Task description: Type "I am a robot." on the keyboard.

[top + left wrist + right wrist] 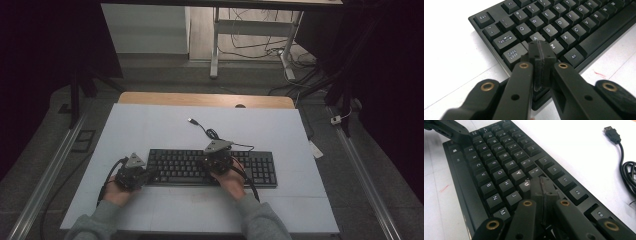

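My left tongs (150, 175), jaws pressed together on nothing, sit at the left end of the flat black plastic keyboard (190, 167), which lies low in the middle of the high view on the white counter (150, 130); in the left gripper view their tip rests by the A and Caps Lock keys. My right tongs (216, 162), likewise closed and empty, rest over the keyboard's middle, by the U key in the right gripper view. A black USB cable (624, 157) lies at that view's upper right.

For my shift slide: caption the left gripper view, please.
Shut left tongs poised over the black keyboard's left end, tips near the A key.
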### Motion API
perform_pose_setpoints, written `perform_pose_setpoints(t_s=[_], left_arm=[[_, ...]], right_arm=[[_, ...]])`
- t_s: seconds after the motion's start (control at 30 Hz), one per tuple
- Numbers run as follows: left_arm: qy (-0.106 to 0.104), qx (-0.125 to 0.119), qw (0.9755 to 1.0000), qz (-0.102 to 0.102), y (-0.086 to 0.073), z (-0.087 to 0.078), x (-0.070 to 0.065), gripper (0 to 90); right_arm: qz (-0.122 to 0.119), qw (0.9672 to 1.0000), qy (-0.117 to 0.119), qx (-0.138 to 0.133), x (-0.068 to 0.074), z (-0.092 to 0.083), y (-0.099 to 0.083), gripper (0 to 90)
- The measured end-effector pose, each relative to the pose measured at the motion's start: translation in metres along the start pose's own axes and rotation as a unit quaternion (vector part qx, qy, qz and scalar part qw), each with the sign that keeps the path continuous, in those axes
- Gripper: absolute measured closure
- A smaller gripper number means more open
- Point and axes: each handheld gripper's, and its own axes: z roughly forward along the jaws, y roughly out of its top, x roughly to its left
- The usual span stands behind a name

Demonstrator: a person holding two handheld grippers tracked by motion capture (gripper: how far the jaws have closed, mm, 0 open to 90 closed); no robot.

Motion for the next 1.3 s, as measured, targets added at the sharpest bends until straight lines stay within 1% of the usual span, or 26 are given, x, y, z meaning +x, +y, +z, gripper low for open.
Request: perform_pose_setpoints(t_s=[0.07,0.23,0.4,0.57,0.63,0.7,0.73,0.77,0.83,0.9,0.97,1.0,1.07,1.1,1.2,1.23,1.27,1.3], left_arm=[[0.001,0.0,1.0,0.001,0.0,0.0,-0.001,88.9],[0.001,0.0,1.0,0.001,0.0,0.0,-0.001,88.9],[0.0,0.0,1.0,0.001,0.0,0.0,0.0,88.8],[-0.002,-0.001,1.0,0.0,0.0,0.0,0.0,88.8],[0.0,-0.002,1.0,0.0,0.0,0.0,0.0,88.8],[0.006,-0.016,0.9999,0.001,0.001,-0.004,0.0,88.8],[0.006,-0.016,0.9999,0.001,0.001,-0.004,0.0,88.8],[0.006,-0.023,0.9997,0.0,0.001,-0.006,0.001,88.7],[0.005,-0.034,0.9994,-0.005,0.002,-0.008,0.002,88.6],[0.002,-0.039,0.9992,-0.006,0.002,-0.009,0.002,88.0],[-0.001,-0.042,0.9991,-0.007,0.002,-0.01,0.001,86.1],[0.0,-0.044,0.999,-0.008,0.002,-0.011,0.002,84.5],[0.0,-0.047,0.9988,-0.011,0.002,-0.012,0.002,80.0],[-0.001,-0.049,0.9987,-0.013,0.002,-0.012,0.003,75.3],[-0.003,-0.054,0.9983,-0.02,0.001,-0.013,0.004,66.4],[-0.002,-0.055,0.9983,-0.022,0.001,-0.013,0.004,66.4],[0.0,-0.055,0.9982,-0.023,0.001,-0.013,0.005,60.7],[0.001,-0.055,0.9982,-0.024,0.001,-0.013,0.005,59.0]], right_arm=[[-0.003,1.0,-0.006,0.007,0.001,0.001,0.001,89.5],[-0.003,1.0,-0.004,0.004,0.001,0.003,0.001,89.5],[-0.006,0.9998,-0.006,0.019,0.001,0.007,0.0,89.6],[-0.008,0.9998,-0.008,0.019,0.002,0.007,0.001,89.6],[-0.004,0.9999,-0.006,0.008,0.002,0.004,0.001,89.6],[-0.001,1.0,-0.003,-0.005,0.002,0.0,0.003,89.6],[-0.002,0.9999,0.0,-0.012,0.002,-0.002,0.004,89.6],[-0.003,0.9999,0.003,-0.017,0.002,-0.004,0.004,89.6],[-0.002,0.9998,0.005,-0.019,0.001,-0.006,0.005,89.6],[0.003,0.9997,0.009,-0.023,0.0,-0.009,0.004,89.0],[0.011,0.9994,0.016,-0.027,-0.002,-0.011,0.003,82.5],[0.013,0.9995,0.015,-0.023,-0.002,-0.012,0.003,79.7],[0.018,0.9993,0.016,-0.028,-0.002,-0.016,0.002,75.4],[0.02,0.9992,0.01,-0.033,-0.003,-0.02,0.001,71.2],[0.023,0.999,0.001,-0.038,-0.006,-0.027,-0.001,67.4],[0.023,0.999,0.001,-0.038,-0.006,-0.027,-0.001,67.4],[0.02,0.999,-0.009,-0.04,-0.008,-0.031,-0.003,65.1],[0.02,0.999,-0.012,-0.038,-0.008,-0.034,-0.004,63.9]])
